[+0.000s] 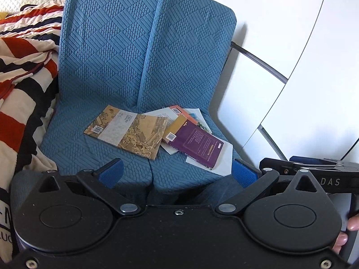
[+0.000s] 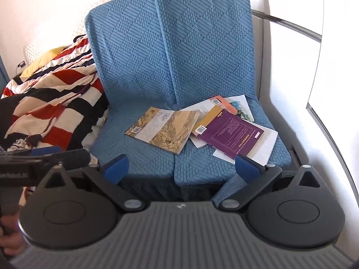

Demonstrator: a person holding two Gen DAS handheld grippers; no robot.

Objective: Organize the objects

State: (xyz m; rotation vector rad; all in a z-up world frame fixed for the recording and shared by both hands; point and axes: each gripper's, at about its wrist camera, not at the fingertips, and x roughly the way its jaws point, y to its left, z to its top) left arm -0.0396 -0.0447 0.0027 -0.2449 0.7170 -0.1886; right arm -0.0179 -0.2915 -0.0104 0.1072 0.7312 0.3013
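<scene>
Both grippers, left (image 1: 179,170) and right (image 2: 184,165), gape wide and empty; books (image 2: 231,134) lie scattered along the seat's (image 2: 139,157) back edge.

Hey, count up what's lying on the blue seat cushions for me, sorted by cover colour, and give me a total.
Tan painted-scene book: 1
Purple book: 1
Orange book: 1
White books or sheets, one under the purple book, one open by the tan book, one with a picture at the back: 3
Total: 6, though the overlapping pile may hide more.
</scene>
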